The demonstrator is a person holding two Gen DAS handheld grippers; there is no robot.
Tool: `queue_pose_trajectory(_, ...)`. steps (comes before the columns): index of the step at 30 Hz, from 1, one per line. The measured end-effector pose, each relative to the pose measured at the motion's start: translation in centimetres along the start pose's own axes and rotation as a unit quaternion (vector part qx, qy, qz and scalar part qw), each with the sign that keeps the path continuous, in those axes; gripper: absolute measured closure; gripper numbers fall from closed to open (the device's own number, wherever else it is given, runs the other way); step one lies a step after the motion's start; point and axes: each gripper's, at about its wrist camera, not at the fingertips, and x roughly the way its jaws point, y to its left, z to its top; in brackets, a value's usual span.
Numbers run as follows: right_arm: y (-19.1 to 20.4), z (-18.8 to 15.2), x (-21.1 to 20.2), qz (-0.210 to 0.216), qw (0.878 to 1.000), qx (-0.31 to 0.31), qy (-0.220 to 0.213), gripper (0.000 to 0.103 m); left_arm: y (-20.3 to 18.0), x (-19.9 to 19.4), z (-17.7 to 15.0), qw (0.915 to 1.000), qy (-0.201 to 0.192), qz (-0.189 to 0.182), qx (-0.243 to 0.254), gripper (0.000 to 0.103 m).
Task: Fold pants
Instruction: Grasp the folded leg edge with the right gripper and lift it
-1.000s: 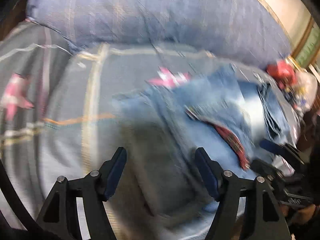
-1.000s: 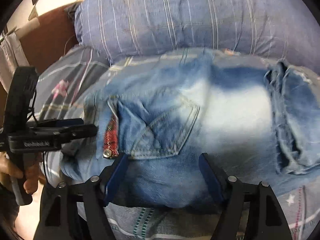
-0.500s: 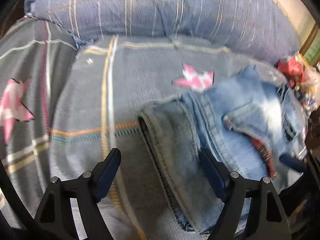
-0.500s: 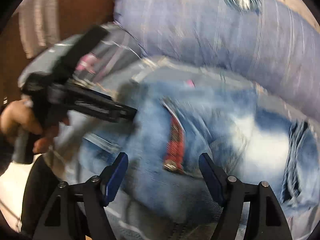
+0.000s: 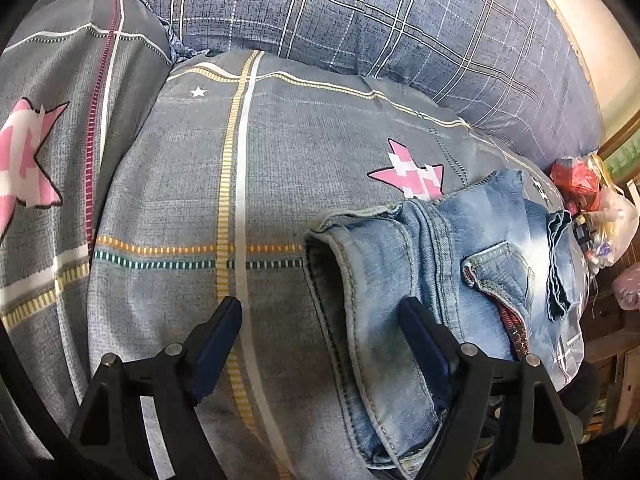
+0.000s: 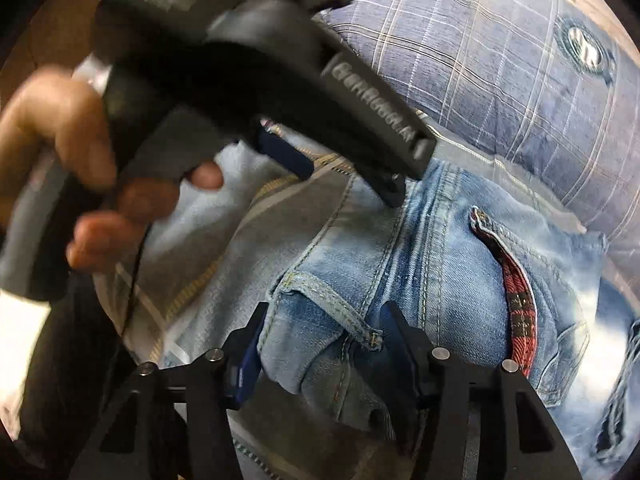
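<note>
Biggest worry here: the faded light-blue denim pants (image 6: 420, 264) are already being bunched into a thick stack near the waistband, so only the top layer could get pinched by the right gripper (image 6: 320, 344) and the fold would be dragged crooked or dropped halfway. Its jaws have just been closing, and a lump of denim is sitting between them, but it can't be told whether the pads are actually pressing yet. The left gripper (image 5: 320, 340) is being held wide with nothing clamped; one finger (image 5: 424, 344) is lying on the denim, the other over the bare grey checked quilt with pink stars (image 5: 200, 184), so the hem edge could be missed or quilt caught instead. Both tools are being pointed steeply down at the bed, and the left one, gripped by a hand (image 6: 80, 168), is being held very close to the right camera, so a bump looks possible. The pants are lying on the quilt's right side, below the blue plaid pillow (image 5: 400, 28).
</note>
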Motion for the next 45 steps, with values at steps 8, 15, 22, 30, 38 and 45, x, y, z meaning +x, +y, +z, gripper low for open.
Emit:
queue_pose_trajectory(8, 2.2, -1.1, -0.5, -0.040, 0.998, -0.048, -0.014, 0.047, 0.3, 0.5, 0.1, 1.0000, 0.007, -0.004, -0.005, 0.021)
queue_pose_trajectory(15, -1.8, 0.3, -3.8, 0.049, 0.995, 0.087, -0.030, 0.071, 0.9, 0.2, 0.2, 0.9978, 0.017, -0.045, -0.045, 0.021)
queue_pose_trajectory(22, -3.0, 0.6, -6.5, 0.061, 0.989, 0.120, -0.064, 0.072, 0.7, -0.9, 0.4, 0.9940, 0.016, -0.079, -0.074, 0.021)
queue_pose_trajectory(30, -4.2, 1.0, -6.2, 0.068, 0.987, 0.127, -0.071, 0.073, 1.2, -0.2, -0.3, 0.9861, 0.045, -0.106, -0.119, 0.021)
queue_pose_trajectory(38, -5.0, 1.2, -6.7, 0.067, 0.986, 0.130, -0.086, 0.073, -1.1, 0.2, 1.1, 0.9875, 0.022, -0.115, -0.105, 0.065)
queue_pose_trajectory(45, -5.3, 0.9, -7.1, 0.067, 0.985, 0.134, -0.091, 0.074, -3.0, -0.7, 1.6, 0.9920, 0.008, -0.106, -0.068, 0.091)
